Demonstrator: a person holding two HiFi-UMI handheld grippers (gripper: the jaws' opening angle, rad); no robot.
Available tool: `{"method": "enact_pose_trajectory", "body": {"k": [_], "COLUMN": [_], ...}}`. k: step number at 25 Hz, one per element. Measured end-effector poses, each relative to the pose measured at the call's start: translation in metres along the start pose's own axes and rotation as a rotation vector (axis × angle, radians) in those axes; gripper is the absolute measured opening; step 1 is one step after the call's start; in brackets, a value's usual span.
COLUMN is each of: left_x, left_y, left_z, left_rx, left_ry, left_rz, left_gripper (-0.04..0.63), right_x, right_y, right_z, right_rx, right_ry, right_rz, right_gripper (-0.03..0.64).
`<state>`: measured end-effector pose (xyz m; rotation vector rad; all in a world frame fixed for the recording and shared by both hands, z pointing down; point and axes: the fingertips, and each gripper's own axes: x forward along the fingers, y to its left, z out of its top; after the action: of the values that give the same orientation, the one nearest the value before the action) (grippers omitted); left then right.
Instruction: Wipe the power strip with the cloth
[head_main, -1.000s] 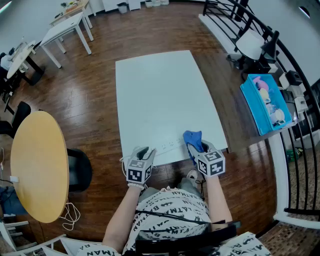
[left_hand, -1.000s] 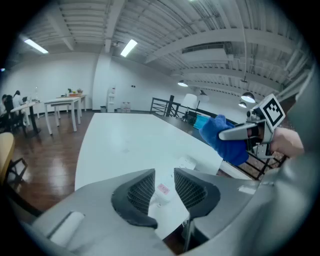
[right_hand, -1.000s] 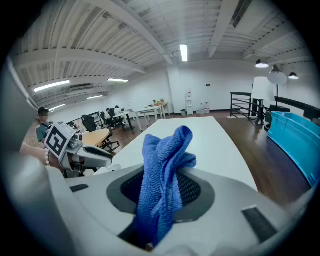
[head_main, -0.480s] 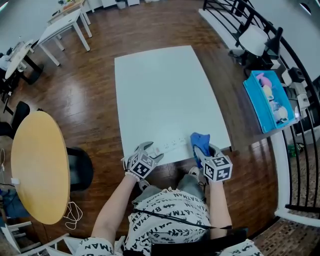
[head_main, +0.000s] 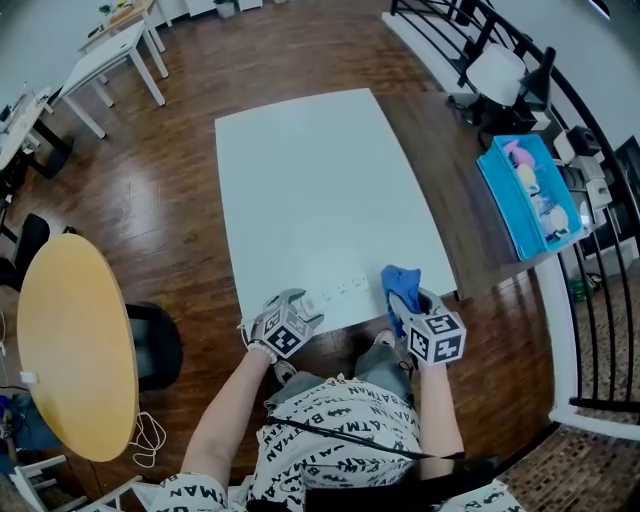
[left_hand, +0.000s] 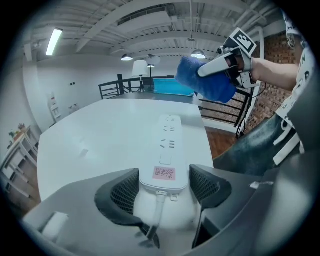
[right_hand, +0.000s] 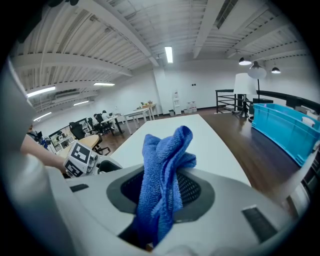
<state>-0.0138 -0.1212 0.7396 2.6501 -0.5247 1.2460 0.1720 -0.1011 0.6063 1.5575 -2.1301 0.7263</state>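
The white power strip (left_hand: 167, 142) is lying flat on the white table (head_main: 310, 170), along its near edge and just in front of the person. The end of the strip that is carrying a pink label (left_hand: 165, 173) is being framed by the left gripper (left_hand: 164, 186). The jaws of this gripper are being held wide apart and have just been opening. The strip is standing between them, but the pads (left_hand: 125, 189) are not being pressed on it, and a narrow gap is being left at each side. The white cable (left_hand: 159, 202) is being led out of this end toward the gripper body.

The blue cloth (right_hand: 162, 170) is being pinched by the right gripper (right_hand: 161, 192). Its jaws are being kept closed on the lower part of the cloth, while the upper folds are being left standing loosely above them. In the head view this gripper is being held by the other end of the strip, near the right corner of the table. In the left gripper view the cloth is being seen raised in the air, apart from the strip.

The table is being surrounded by a dark wooden floor (head_main: 180, 200). A blue bin (head_main: 525, 195) is standing at the right and a round yellow table (head_main: 70, 340) at the left.
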Motion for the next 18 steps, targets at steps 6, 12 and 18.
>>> {"method": "enact_pose_trajectory", "body": {"k": [6,12,18], "left_x": [0.002,0.000,-0.034], "left_y": [-0.001,0.000,0.006], "left_z": [0.005,0.008,0.026], "left_rx": [0.009,0.010,0.021], "left_ry": [-0.003,-0.017,-0.067], "left_rz": [-0.010,0.002,0.104], "left_gripper": [0.295,0.287,0.285], "right_x": [0.000,0.000,0.002], "right_y": [-0.002,-0.003,-0.001], "right_z": [0.001,-0.003,-0.001], "right_rx": [-0.013,-0.027,-0.106], "right_ry": [0.011,0.028,0.064], "right_rz": [0.004,0.007,0.022], "right_gripper": [0.135,0.135,0.135]}}
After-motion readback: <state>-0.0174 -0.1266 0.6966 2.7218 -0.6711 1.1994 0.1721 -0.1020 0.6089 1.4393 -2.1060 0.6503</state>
